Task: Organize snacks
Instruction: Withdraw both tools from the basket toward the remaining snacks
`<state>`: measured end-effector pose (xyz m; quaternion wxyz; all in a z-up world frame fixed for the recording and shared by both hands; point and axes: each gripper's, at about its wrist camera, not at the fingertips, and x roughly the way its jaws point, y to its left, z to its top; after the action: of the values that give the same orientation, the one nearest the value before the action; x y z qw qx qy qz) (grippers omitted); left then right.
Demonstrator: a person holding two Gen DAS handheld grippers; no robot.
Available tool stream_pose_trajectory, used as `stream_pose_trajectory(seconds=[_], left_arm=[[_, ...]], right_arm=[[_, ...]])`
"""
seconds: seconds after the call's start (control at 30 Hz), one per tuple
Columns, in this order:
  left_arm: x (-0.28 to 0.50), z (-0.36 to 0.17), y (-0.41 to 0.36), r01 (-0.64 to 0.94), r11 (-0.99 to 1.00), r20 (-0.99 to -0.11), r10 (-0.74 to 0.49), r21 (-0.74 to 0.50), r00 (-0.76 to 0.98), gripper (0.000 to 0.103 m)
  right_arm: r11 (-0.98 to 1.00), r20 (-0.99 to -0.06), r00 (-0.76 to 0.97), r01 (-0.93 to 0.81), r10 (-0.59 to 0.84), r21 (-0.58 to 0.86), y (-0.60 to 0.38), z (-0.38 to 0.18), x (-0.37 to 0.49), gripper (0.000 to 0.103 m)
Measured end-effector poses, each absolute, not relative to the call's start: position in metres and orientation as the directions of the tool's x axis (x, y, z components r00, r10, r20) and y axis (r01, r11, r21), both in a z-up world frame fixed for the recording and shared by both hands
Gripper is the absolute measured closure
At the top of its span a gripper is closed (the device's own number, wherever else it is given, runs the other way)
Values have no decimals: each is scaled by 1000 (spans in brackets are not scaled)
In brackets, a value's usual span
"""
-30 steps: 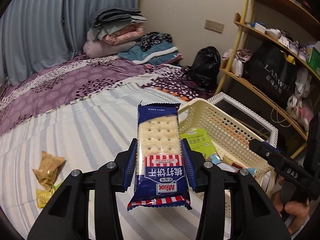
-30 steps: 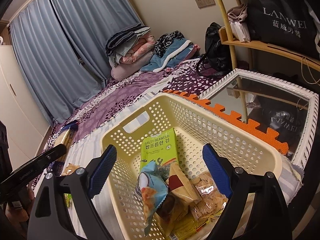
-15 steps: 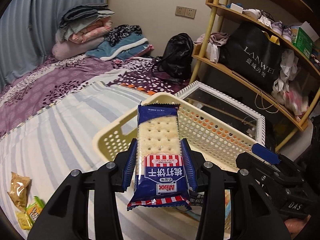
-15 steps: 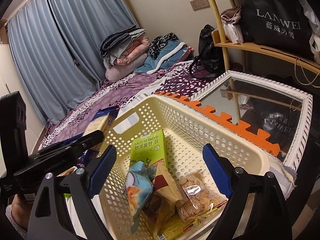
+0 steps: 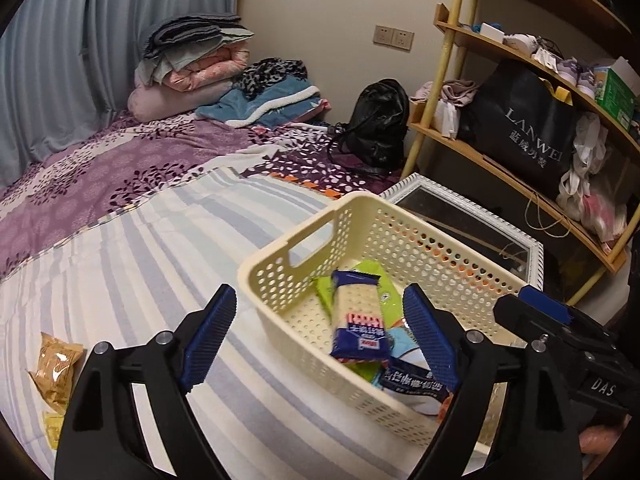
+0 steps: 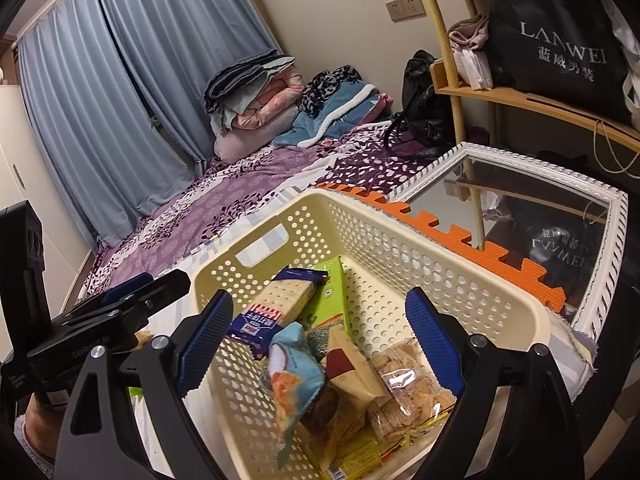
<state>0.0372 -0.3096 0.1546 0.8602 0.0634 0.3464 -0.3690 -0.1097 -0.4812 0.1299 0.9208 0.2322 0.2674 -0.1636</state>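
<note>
We are dropping the blue-wrapped soda cracker packet [image 5: 357,320] into the cream perforated plastic basket [image 5: 280,276]; our left gripper [image 5: 320,334], jaws just opening wide, is holding nothing, the right gripper [image 6: 320,340] gaping empty. Next we are probably fetching the tan snack pouch [image 5: 56,364] off the striped bedsheet [image 5: 132,264].

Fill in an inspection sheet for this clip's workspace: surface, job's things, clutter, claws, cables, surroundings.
Surface: striped bedsheet, purple floral cover behind it.
Job's things: cream basket on the bed, holding a seaweed pack, chip bags and cookies; cracker pack inside the basket, clear of both pads; gold snack and yellow packets remain on the sheet.
Clutter: folded bedding, black backpack, framed mirror, orange foam mat.
Claws: left claw open, jaws have just been opening, nothing pressed between the pads; right claw open over the basket, empty.
Cables: nothing seen.
Surroundings: blue curtains, wooden shelf with a black bag, wall sockets.
</note>
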Motion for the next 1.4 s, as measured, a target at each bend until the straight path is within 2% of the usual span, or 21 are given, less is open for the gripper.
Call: stream_pose_trajectory(seconds=[0.17,0.3,1.4], left_arm=[[38,154,-295,647,751,-649,-560,-135,515,6],[41,155,-284,621,774,-658,-534,-126,531,3],[39,150,-203,490,865,-673,-426,-108,604,3]], right_arm=[[845,-561,808,418,-178,334,-473,135,-108,10],[848,-556,812,414,-179,331,-467,140,-106,7],[931,-532,841,268,-99,250,-402,161,-90,5]])
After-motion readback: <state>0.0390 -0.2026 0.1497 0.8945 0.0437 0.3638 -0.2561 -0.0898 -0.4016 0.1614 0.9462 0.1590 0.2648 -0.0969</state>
